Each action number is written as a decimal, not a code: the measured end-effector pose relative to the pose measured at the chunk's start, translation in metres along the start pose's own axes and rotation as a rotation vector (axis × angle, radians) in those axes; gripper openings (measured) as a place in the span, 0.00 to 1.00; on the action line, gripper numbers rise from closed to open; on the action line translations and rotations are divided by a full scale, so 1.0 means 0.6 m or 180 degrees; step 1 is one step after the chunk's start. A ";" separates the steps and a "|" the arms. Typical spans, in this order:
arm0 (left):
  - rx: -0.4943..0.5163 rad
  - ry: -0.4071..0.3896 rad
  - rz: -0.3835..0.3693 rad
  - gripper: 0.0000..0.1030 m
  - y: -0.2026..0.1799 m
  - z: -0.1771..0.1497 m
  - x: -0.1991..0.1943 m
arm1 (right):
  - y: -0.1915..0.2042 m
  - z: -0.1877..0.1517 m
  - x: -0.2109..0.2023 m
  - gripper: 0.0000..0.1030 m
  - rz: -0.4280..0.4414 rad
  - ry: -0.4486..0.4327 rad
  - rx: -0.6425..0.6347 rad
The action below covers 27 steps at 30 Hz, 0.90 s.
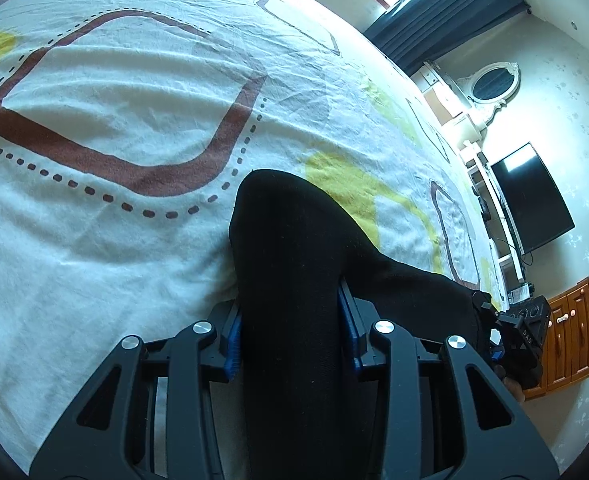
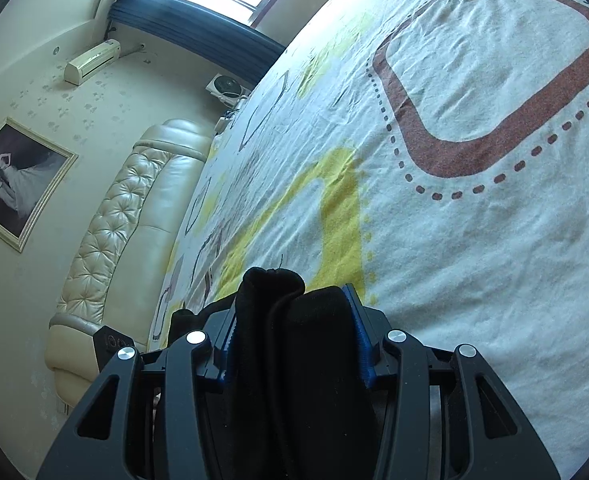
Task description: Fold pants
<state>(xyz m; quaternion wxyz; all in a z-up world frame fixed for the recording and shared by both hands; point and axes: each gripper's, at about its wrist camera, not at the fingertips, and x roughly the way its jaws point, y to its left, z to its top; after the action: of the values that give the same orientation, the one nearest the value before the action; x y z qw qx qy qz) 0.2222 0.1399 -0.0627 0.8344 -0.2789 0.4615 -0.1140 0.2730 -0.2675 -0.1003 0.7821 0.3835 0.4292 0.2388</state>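
Observation:
The black pants [image 1: 294,260] are bunched between the blue pads of my left gripper [image 1: 290,320], which is shut on them; the cloth stretches right toward my right gripper [image 1: 510,344], seen at the right edge also gripping it. In the right wrist view my right gripper [image 2: 294,328] is shut on a thick fold of the black pants [image 2: 290,320], held just above the bed. My left gripper [image 2: 110,344] shows at the lower left. The rest of the pants is hidden below both grippers.
The bed [image 1: 114,100] carries a white sheet with brown and yellow shapes. A padded cream headboard [image 2: 134,208] is at one end. A television [image 1: 530,196], a white dresser with an oval mirror [image 1: 494,82] and a wooden cabinet [image 1: 570,344] stand along the wall.

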 end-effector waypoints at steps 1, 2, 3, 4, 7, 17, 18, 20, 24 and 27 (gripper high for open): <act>0.0020 -0.0006 0.0019 0.37 0.001 0.008 0.002 | 0.001 0.006 0.007 0.44 -0.0006 -0.0004 -0.0005; 0.0036 -0.0011 0.0035 0.37 0.001 0.015 0.006 | 0.003 0.010 0.013 0.44 -0.0009 -0.0010 -0.0007; 0.0050 -0.0012 0.0053 0.37 0.001 0.023 0.009 | 0.003 0.015 0.019 0.44 -0.0009 -0.0017 -0.0009; 0.0063 -0.0014 0.0071 0.37 0.001 0.031 0.011 | 0.004 0.020 0.024 0.44 -0.0008 -0.0024 -0.0013; 0.0112 0.0000 0.0110 0.37 0.000 0.050 0.021 | 0.002 0.030 0.036 0.44 -0.0019 -0.0039 -0.0004; -0.0005 0.0087 -0.0301 0.56 0.028 0.046 0.022 | -0.018 0.028 0.028 0.55 0.0092 0.0069 0.0237; -0.0043 0.0084 -0.0350 0.58 0.033 0.038 0.014 | -0.018 0.025 0.019 0.57 0.0115 0.0091 0.0270; -0.0145 0.0096 -0.0475 0.63 0.043 0.015 -0.005 | -0.019 0.015 -0.007 0.65 0.0131 0.0114 0.0326; -0.0384 0.0136 -0.0734 0.65 0.065 -0.044 -0.046 | -0.035 -0.022 -0.066 0.68 0.0096 0.0126 0.0448; -0.0514 0.0152 -0.0890 0.70 0.073 -0.092 -0.070 | -0.049 -0.057 -0.096 0.68 0.0180 0.0183 0.0539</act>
<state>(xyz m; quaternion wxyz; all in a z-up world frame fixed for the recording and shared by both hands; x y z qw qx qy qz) 0.1503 0.1746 -0.0810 0.7740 -0.4038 0.4456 -0.1982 0.2153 -0.3118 -0.1073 0.7271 0.4532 0.4592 0.2346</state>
